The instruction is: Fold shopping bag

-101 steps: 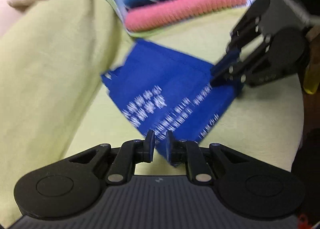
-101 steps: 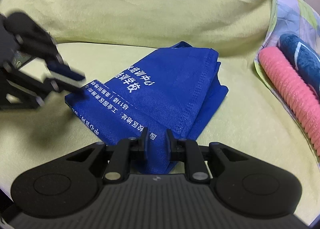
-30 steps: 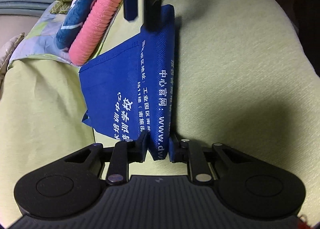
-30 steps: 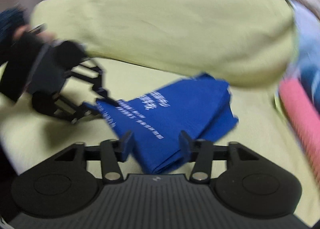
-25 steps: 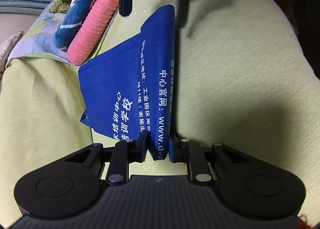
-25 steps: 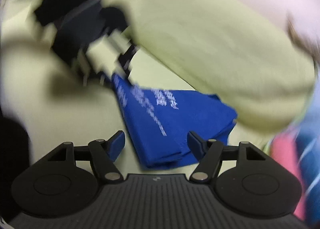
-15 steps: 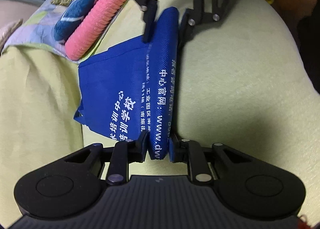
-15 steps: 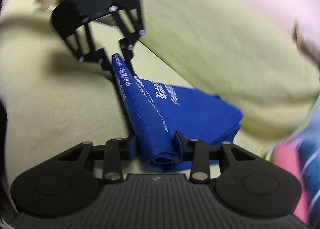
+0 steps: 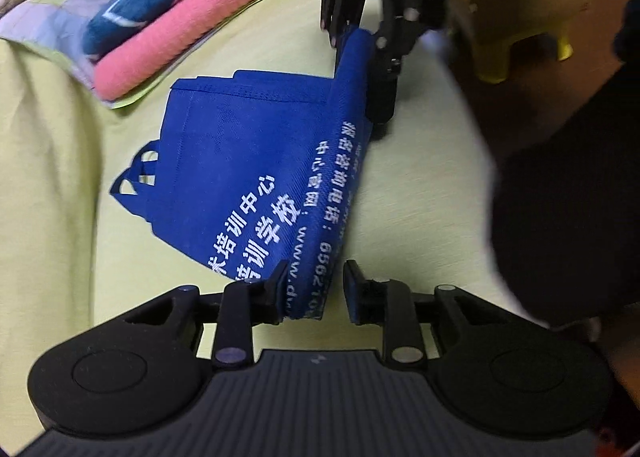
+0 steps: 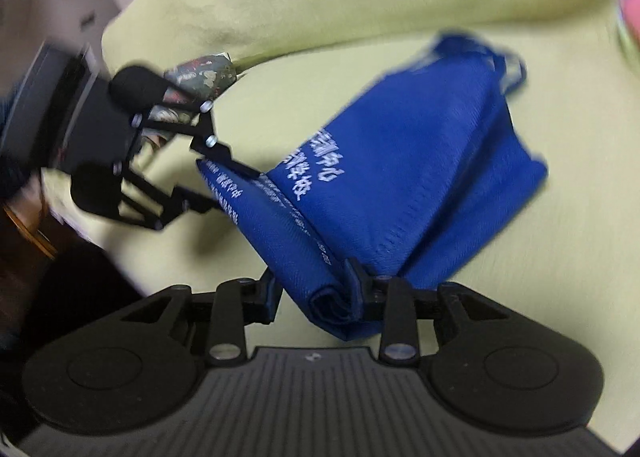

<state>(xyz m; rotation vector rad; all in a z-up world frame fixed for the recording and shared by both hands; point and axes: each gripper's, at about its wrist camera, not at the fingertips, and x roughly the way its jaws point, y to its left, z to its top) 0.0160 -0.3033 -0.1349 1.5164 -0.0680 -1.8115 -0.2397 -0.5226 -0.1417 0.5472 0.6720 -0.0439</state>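
We see a blue shopping bag [image 9: 256,161], part-folded, lying on a yellow-green cushion [image 9: 420,185], its rolled edge lifted. The right gripper [image 10: 316,293] is clamped on that edge's far end. The left gripper [image 9: 316,289] straddles the near end, fingers apart.

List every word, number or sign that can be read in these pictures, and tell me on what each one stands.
"培训中心": large white print on the blue shopping bag, upper line.
"培训学校": same bag, lower line.
"www.d": start of a web address on the bag's folded strip; I cannot see the rest.
Smaller white lines and digits on that strip: too blurred to read.
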